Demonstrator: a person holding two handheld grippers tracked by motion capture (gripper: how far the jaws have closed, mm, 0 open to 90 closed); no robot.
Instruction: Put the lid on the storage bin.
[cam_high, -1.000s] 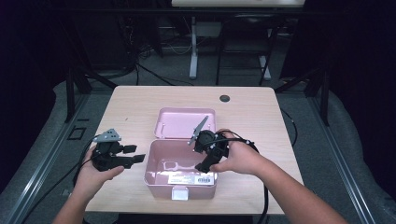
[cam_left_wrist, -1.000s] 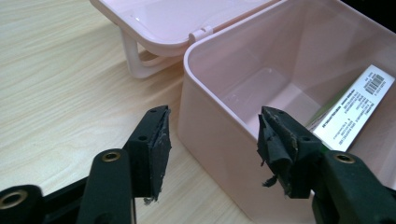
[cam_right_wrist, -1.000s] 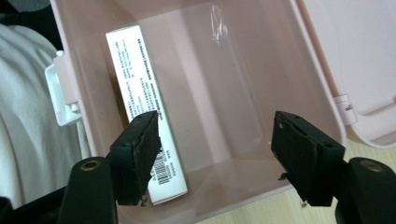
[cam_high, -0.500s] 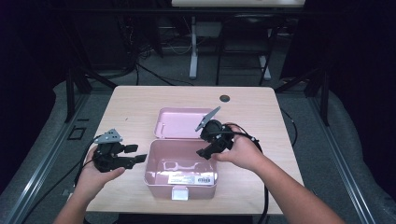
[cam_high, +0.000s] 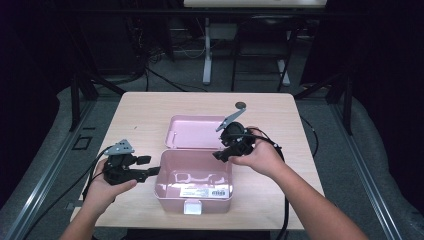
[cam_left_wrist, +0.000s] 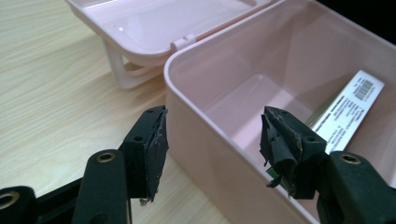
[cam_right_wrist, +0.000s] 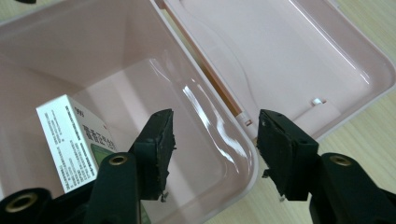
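Right now the table (cam_high: 150, 107) carries everything, a pale wooden top with dark floor around it. Largest on it is the pink box (cam_high: 194, 176), sitting near my edge with its lid (cam_high: 195, 131) thrown back flat on the table behind it, hinged along the far rim. Inside the box a white carton (cam_high: 202, 191) with printed text and a barcode lies against the near wall; in the right gripper view it leans up along the box's inner side (cam_right_wrist: 74, 140).

I hold my left gripper (cam_high: 152, 171) at the box's left wall, level with the rim. In the left gripper view its pads stand apart and straddle that wall, one pad outside over the table, the other (cam_left_wrist: 285, 144) inside the box; neither is pressed against the plastic.

I hold my right gripper (cam_high: 220, 156) over the box's far right corner, by the hinge. In the right gripper view its pads (cam_right_wrist: 156, 147) are also apart, one above the box's interior, the other above the lid, with the corner rim between them and nothing clamped.

A small dark round thing (cam_high: 241, 105) lies near the table's far edge, well apart from the box.
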